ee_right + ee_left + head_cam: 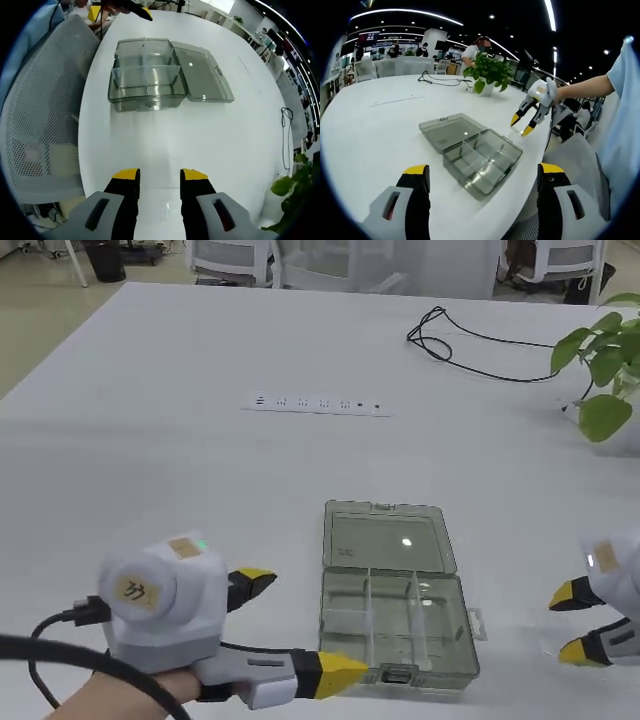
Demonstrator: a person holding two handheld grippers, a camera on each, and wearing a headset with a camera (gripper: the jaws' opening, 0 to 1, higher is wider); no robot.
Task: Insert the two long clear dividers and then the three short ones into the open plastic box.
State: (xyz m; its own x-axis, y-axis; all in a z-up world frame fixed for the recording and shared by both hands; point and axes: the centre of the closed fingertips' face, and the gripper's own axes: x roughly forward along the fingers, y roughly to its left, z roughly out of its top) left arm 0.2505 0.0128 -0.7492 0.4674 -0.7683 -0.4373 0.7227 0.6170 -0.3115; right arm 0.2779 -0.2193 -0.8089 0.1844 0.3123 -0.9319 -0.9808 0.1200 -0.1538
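The clear plastic box (398,668) lies open on the white table, its lid (385,535) folded flat on the far side. Clear dividers (367,615) stand inside and split it into compartments. A small clear piece (477,625) lies on the table just right of the box. My left gripper (300,630) is open wide to the left of the box, with nothing between its jaws. My right gripper (568,623) hovers to the right of the box, open with a narrower gap and holding nothing. The box (480,160) sits ahead of the left jaws, and the box (145,82) lies beyond the right jaws.
A white power strip (318,404) lies mid-table, and a black cable (460,345) loops at the back right. A potted plant (605,370) stands at the right edge. The table's near edge runs close under the box, with a mesh chair (45,125) beside it.
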